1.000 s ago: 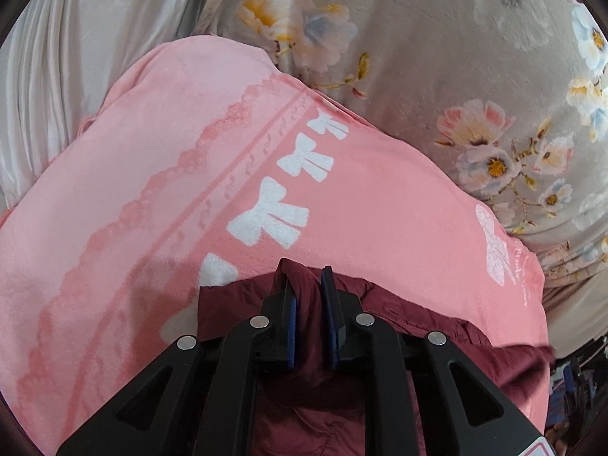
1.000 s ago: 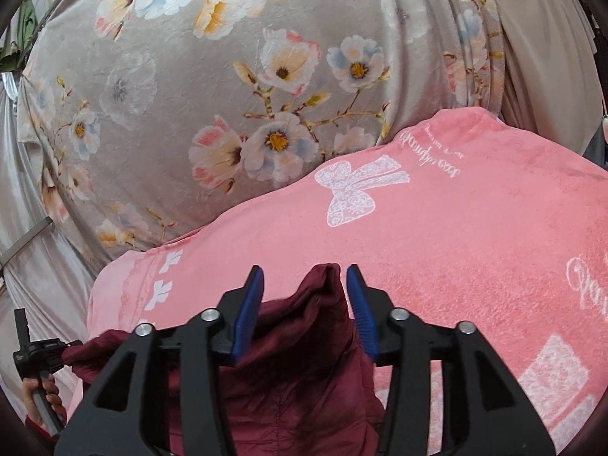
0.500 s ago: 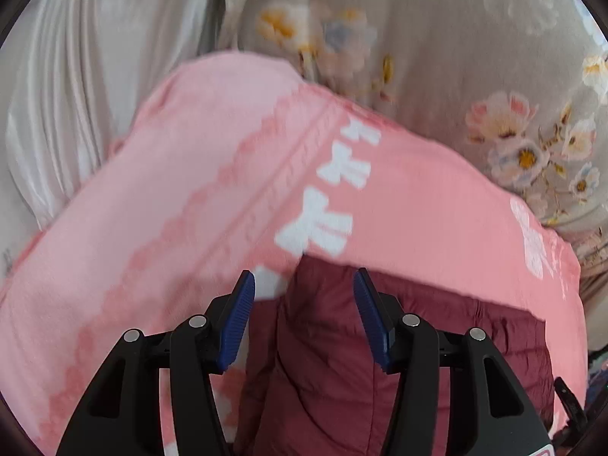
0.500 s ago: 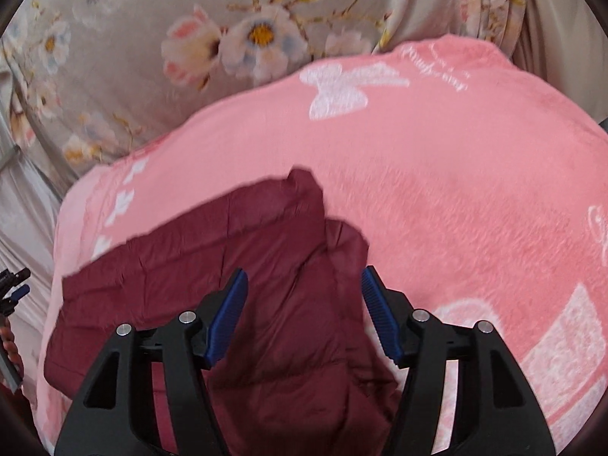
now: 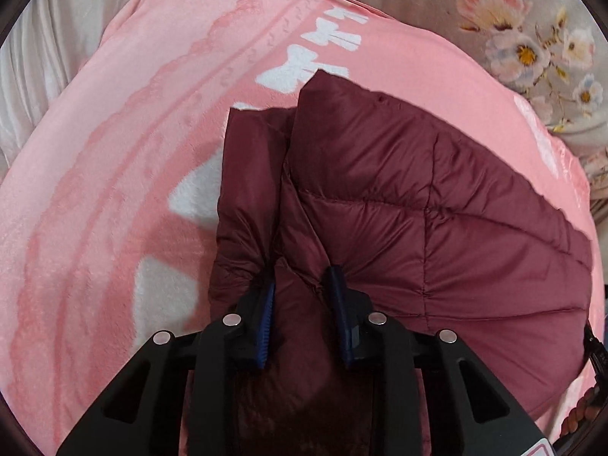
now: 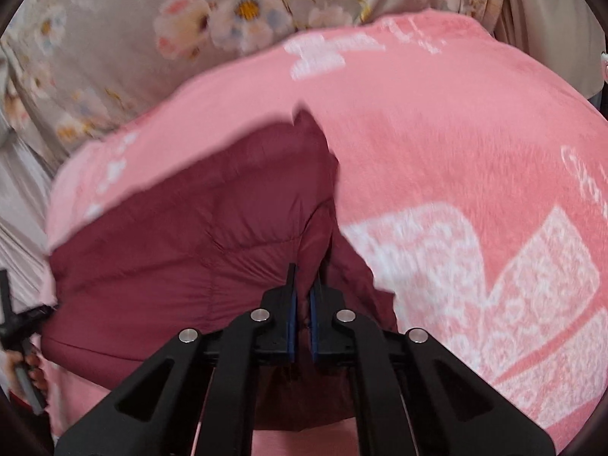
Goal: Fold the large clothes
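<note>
A maroon quilted puffer jacket point(image 5: 437, 205) lies folded on a pink blanket point(image 5: 114, 190); it also shows in the right wrist view point(image 6: 190, 235). My left gripper point(image 5: 304, 285) is closed on a bunched fold of the jacket at its near left edge, the blue pads pressing into the fabric. My right gripper point(image 6: 302, 288) is shut tight on a pinch of the jacket at its near right edge. The right wrist view is motion blurred.
The pink blanket point(image 6: 456, 152) has white bow prints and covers a bed. A grey floral cover point(image 5: 513, 19) lies beyond it, also in the right wrist view point(image 6: 152, 19). White curtain folds point(image 5: 45, 57) hang at the left. The other gripper's handle and hand point(image 6: 22, 342) show at the left.
Both grippers were open over the laid-down jacket half a second ago. They have moved down to its near edge and closed on the fabric.
</note>
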Motion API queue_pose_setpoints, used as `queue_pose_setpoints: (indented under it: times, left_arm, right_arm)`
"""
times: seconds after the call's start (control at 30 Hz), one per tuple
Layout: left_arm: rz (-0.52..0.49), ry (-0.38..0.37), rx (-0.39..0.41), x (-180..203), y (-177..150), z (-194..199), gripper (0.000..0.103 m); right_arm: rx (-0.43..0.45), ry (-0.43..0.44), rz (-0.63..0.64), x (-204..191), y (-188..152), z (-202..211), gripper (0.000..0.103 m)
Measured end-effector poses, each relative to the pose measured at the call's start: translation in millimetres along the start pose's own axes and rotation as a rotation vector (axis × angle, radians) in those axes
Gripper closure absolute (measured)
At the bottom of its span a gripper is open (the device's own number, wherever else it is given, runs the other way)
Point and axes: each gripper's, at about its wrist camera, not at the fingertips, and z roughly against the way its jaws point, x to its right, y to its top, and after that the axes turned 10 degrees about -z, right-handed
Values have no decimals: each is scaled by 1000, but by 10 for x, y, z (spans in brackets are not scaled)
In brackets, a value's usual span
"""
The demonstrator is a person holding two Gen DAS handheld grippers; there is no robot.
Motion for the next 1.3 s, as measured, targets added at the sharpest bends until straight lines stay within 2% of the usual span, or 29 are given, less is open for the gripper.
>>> queue_pose_setpoints:
  times: [0.13,0.2,0.27,0.3,0.33,0.37,0.4,0.43,0.5,0.53,0.6,0.63,0.67,0.7,0.73,0.8,0.93,1.0,1.1,1.2,1.3]
  left_arm:
    - [-16,54,-6,52,68,65,80]
    - [-12,71,23,29,147,208,80]
    - [-4,79,96,-19,302,422,78]
    - [0,68,136,-41,418,524,76]
    - [-1,57,160,-50,517,572,63]
    - [2,49,180,-60,634,596,54]
    - [13,40,200,-74,755,582,37]
    - [19,30,203,-82,836,542,30]
    - [45,-30,157,-135,1017,328,29]
    - [80,-82,103,-179,1086,132,29]
    - [129,-147,38,-200,1107,-122,33]
    - [153,-151,13,-213,1088,-243,46]
    - [159,-153,5,-197,1051,-310,51]
    - [160,-153,9,-187,1020,-339,63]
    - [158,-138,13,-178,997,-353,81]
    - [152,-148,36,-164,1004,-303,95]
    - [118,-107,137,-117,1164,-93,97]
    - [89,-62,171,-37,1254,-60,97]
    - [56,0,128,44,1324,-276,97]
    - [58,27,75,39,1246,-619,96]
    - [52,39,134,42,1123,-688,95]
  right_arm:
    - [34,-83,76,-181,44,68,94]
    - [79,-77,82,-221,151,235,92]
    - [136,-36,54,-223,337,398,74]
    - [155,-20,41,-227,419,440,58]
    - [178,9,22,-242,551,476,47]
    - [186,27,9,-255,657,467,46]
    - [186,51,-4,-280,800,416,45]
    - [179,66,-9,-302,896,340,41]
    - [156,76,-38,-330,1073,107,39]
    - [137,79,-51,-329,1111,3,39]
    - [79,72,-98,-297,1162,-315,39]
    - [52,72,-112,-285,1148,-409,40]
    - [21,67,-126,-265,1104,-514,46]
    - [-15,48,-128,-275,1068,-626,66]
    - [-14,49,-119,-300,1048,-639,87]
    - [27,52,-96,-357,1056,-548,99]
    - [196,49,-61,-486,1234,-164,101]
    - [224,8,-42,-522,1325,-174,102]
    - [172,-101,14,-531,1308,-501,102]
    - [89,-131,12,-410,1158,-872,102]
    - [95,-146,33,-368,1004,-1008,103]
